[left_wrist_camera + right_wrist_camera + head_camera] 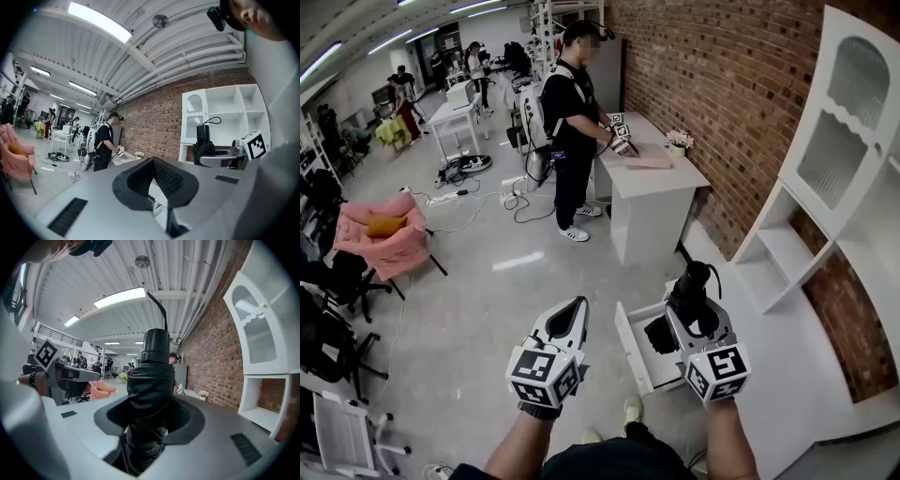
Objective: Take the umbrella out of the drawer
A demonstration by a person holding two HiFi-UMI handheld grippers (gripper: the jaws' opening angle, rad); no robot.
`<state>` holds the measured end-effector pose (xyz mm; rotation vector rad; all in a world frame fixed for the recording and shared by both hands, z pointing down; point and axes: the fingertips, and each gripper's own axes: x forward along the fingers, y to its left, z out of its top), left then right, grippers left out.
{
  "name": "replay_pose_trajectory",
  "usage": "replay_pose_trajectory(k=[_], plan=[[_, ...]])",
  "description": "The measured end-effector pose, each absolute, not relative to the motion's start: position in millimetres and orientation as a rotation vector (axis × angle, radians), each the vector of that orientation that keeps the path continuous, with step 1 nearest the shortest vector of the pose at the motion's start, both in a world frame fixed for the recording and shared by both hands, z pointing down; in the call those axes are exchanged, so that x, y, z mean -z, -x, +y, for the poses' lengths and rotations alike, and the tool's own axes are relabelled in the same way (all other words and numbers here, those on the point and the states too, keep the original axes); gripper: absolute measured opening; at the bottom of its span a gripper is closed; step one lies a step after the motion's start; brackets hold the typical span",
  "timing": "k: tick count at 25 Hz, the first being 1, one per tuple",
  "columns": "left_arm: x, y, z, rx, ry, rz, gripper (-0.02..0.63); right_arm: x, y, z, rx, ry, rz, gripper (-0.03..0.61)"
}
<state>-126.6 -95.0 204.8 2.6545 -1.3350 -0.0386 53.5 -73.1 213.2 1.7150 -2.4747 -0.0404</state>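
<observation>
the right gripper has its jaws clamped on the black folded umbrella, the ridged pads pressing its fabric on both sides. the umbrella stands upright across the jaws, its round cap and thin cord loop on top. in the head view the umbrella is out of the drawer, held by the right gripper over the open white drawer. the left gripper has its jaws together with nothing between them; in the head view the left gripper is level beside the right one, apart from the umbrella. the drawer belongs to a low white cabinet against the brick wall. farther off a person stands at a white table, and a pink armchair sits at the left.
</observation>
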Motion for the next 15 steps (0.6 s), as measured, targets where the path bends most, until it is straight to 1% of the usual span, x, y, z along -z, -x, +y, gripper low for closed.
replay_pose_trajectory(k=[15], plan=[[-204.5, 132.0, -92.5, 0.03, -2.659, -1.33, 0.006, -215.6, -43.7, -71.3, 0.038, -1.71, -2.47, 0.178]])
